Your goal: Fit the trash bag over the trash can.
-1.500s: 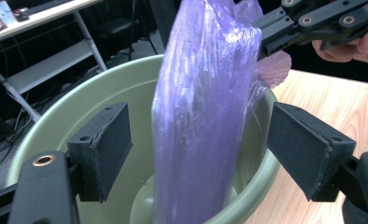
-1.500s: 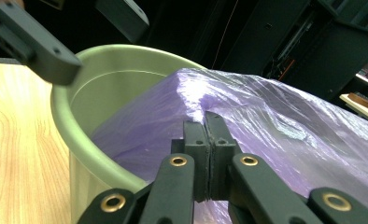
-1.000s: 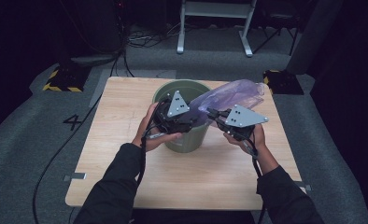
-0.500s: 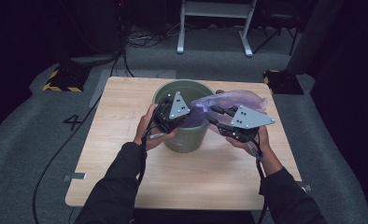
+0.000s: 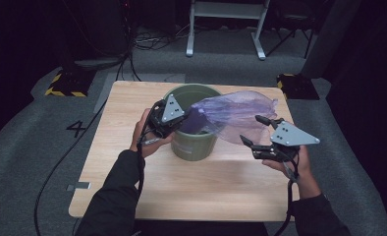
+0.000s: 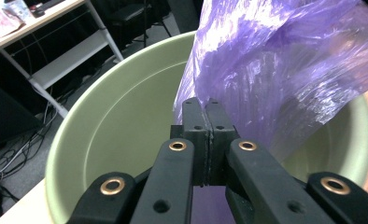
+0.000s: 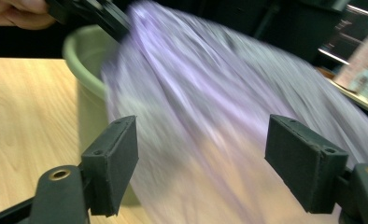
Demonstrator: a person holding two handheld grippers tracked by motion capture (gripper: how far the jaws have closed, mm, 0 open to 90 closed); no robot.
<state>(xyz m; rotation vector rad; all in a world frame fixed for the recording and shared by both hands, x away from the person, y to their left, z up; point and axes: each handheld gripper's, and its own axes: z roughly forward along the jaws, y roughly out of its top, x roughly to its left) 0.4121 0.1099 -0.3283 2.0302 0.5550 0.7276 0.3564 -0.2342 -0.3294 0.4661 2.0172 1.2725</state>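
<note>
- One light wooden rectangular table [image 5: 132, 172], the largest thing, bears everything else.
- One thin purple see-through plastic bag [image 5: 235, 115] billows from the bin's mouth out to the right, above the tabletop; in the left gripper view the bag [image 6: 275, 70] hangs over the bin's opening.
- One round olive-green plastic bin [image 5: 194, 145] stands upright near the table's middle, its rim [image 6: 102, 93] pale inside.
- Two black two-jaw grippers, one per hand:
  - the left gripper [image 5: 184, 118] sits at the bin's left rim, jaws clamped together on an edge of the bag [image 6: 205, 112];
  - the right gripper [image 5: 255, 132] hovers to the bin's right, jaws just opened wide, the bag's blurred film [image 7: 205, 130] between the pads, not pressed.
- Beyond the table: one white metal frame [image 5: 226, 24] and cables on grey floor.
</note>
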